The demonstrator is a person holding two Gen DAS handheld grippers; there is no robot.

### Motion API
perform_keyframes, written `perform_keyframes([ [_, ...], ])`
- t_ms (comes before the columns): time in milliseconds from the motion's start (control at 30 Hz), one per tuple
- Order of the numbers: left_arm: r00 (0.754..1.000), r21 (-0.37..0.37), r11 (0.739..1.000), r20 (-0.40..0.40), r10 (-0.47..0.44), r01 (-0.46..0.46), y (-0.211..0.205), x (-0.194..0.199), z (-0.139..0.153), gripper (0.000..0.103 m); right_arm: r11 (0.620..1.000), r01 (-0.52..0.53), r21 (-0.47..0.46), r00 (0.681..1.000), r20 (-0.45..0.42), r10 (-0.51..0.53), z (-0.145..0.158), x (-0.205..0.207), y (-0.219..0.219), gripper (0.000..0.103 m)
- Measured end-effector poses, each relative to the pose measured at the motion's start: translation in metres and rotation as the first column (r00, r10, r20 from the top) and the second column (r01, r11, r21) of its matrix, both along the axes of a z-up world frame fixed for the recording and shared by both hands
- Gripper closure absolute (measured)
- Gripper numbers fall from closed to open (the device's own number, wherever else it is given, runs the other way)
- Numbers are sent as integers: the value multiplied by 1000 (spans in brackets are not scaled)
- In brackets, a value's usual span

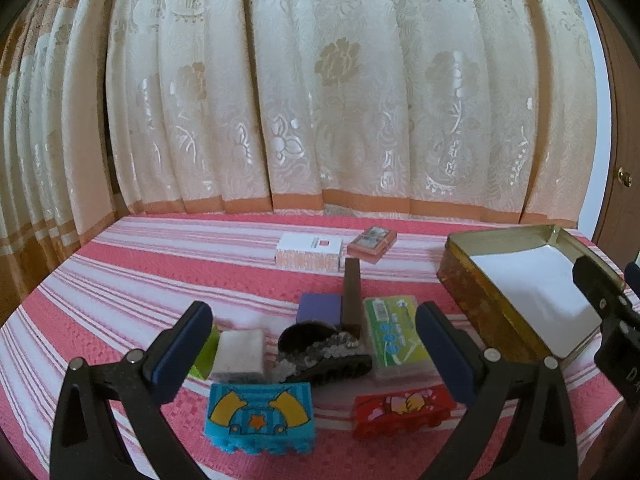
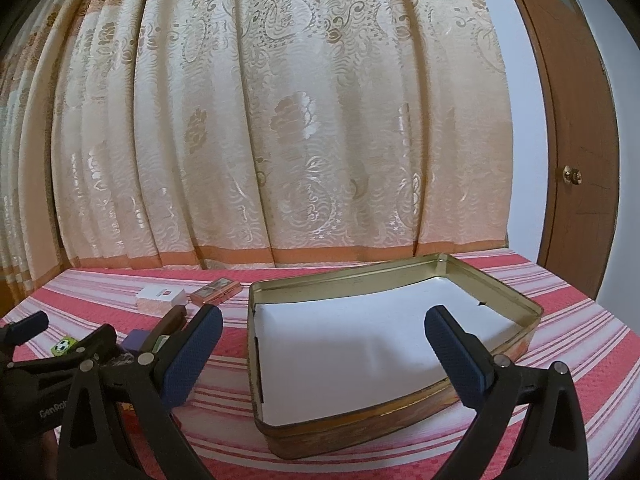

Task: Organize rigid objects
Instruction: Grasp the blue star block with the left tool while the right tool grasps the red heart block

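My left gripper (image 1: 316,340) is open and empty above a cluster of small objects: a blue toy block (image 1: 260,416), a red toy block (image 1: 402,410), a white eraser (image 1: 240,350), a black hair claw (image 1: 324,354), a green-labelled case (image 1: 396,332), a purple block (image 1: 320,308) and a dark upright bar (image 1: 352,292). My right gripper (image 2: 324,354) is open and empty over a gold tin (image 2: 532,312) lined with white paper; the tin also shows in the left wrist view (image 1: 464,280).
A white box (image 1: 308,254) and a pink card pack (image 1: 372,244) lie farther back on the red-and-white striped cloth (image 1: 160,264). A patterned curtain (image 1: 320,100) hangs behind. A wooden door (image 2: 576,140) stands at the right. A green soccer-ball block (image 2: 64,346) lies at the left.
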State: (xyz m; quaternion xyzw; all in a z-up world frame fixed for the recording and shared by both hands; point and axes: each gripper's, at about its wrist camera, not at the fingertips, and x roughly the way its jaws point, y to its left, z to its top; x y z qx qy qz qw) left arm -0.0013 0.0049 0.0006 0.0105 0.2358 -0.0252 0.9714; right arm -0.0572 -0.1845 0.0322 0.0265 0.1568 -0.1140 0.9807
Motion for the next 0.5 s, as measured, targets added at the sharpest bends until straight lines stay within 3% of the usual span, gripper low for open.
perform_keyframes([
  [233,999,35,999,-17,32,-31,22,-17,-2,0,994,-103,34,994,-44,104,-3,6,7,1],
  [500,994,8,997,-87,73,-72,62,-32,-10,0,950,-312,26,943,-111,313,-9,10,39,1],
])
